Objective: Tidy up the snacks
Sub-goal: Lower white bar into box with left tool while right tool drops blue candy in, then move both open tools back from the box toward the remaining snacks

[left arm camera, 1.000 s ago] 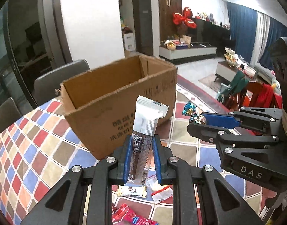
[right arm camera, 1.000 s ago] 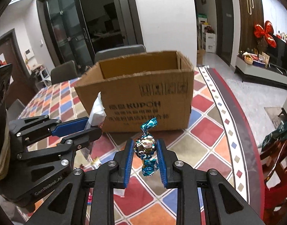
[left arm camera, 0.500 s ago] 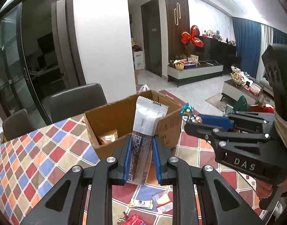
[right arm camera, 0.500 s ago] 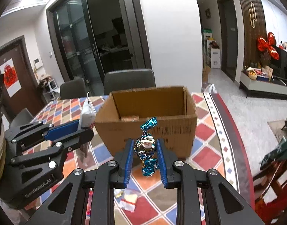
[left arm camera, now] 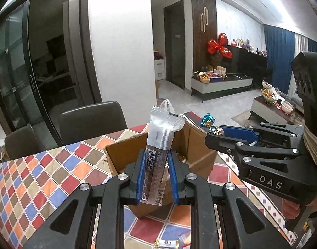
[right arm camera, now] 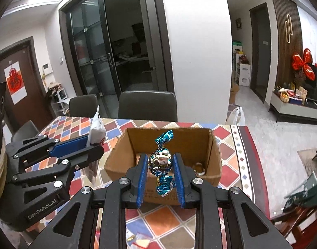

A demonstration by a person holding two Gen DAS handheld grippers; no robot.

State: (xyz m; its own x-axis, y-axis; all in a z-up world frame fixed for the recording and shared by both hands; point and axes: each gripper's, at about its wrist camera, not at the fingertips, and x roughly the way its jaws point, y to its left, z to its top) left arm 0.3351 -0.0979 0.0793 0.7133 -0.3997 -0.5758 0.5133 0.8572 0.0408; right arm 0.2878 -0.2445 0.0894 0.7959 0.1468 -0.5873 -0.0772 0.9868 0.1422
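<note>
Left gripper: jaws clamped on a silver-and-brown snack bar, held upright above the near wall of the cardboard box. Right gripper: jaws clamped on a foil-wrapped candy with blue twisted ends, held over the open box. The box stands on the checkered worktop and contains a small wrapped item in its right corner. Grey chairs stand beyond the worktop.
</note>
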